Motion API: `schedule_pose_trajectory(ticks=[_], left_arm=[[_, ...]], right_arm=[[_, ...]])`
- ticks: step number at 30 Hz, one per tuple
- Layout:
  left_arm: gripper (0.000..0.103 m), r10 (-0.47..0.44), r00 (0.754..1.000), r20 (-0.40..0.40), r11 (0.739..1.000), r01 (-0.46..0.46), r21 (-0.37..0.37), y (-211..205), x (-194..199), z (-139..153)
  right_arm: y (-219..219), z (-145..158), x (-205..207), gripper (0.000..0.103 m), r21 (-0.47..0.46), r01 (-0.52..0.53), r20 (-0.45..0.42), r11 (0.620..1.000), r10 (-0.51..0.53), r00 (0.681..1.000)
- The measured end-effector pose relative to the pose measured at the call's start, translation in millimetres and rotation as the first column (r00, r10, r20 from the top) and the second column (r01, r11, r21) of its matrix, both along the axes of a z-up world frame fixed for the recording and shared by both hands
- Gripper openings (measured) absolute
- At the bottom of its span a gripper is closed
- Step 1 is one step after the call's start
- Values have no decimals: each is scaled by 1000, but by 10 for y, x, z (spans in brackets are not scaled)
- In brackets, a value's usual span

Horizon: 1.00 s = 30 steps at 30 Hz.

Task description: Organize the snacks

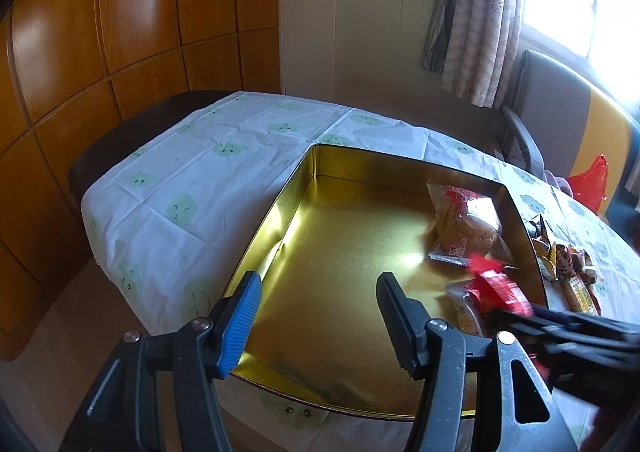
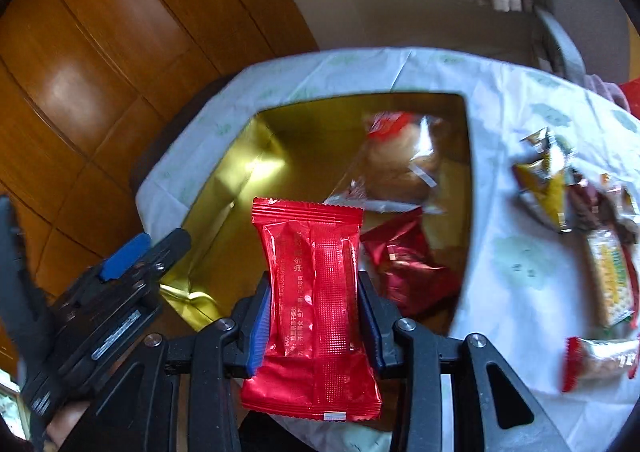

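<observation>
So the table has a cloth over it, white with little green faces, and the gold tin sits on that with its lid off, I'd guess so stuff can just be dropped in from above. The left half of the tin is bare.

The left gripper hangs over the tin's near-left corner with its jaws about halfway apart and nothing between them. It isn't touching the tin as far as I can tell. Looks like it's just parked there out of the way, or ready to steady the box.

Further right, the right gripper has a red packet pinched across its middle, pads squeezing both long sides so the wrapper bows in. It's held over the near-right part of the tin, so my guess is it's on its way in.

Snacks already inside are all bunched along the right wall: a clear-wrapped pastry toward the back and a dark red foil pack nearer the front. Seems like they're filling that side first.

Right of the tin, loose on the cloth, there's a pile of wrappers waiting for their turn. Some are too blurry to identify.
</observation>
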<state>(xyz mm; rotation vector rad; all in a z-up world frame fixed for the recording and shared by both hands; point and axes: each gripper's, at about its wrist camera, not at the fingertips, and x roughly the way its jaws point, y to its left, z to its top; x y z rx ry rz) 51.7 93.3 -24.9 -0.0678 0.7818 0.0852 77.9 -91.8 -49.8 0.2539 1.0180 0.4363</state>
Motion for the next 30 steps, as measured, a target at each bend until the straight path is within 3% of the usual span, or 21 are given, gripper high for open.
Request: schedule_pose_trajectory(ticks=[4,6,11,30], left_arm=[[61,-11,1000,-17,1000,11,2,-35,5,-53],[61,-13,1000,-17,1000,13,3,-46,2,-65],[61,-19,1000,-19,1000,19,5,-71,-5,-77],[62,-91,996,-1,996,91,24,-285,-96,-14]], right_arm=[[187,-284,126,42,-73,-25,-61,997,21,998],[201,-313,113,42,-61,-30,-63,998,26,998],[151,-207,39,43,-33,-24,-33,999,23,999],[-110,92,-457,44,-118,51,129,992,-35,991]])
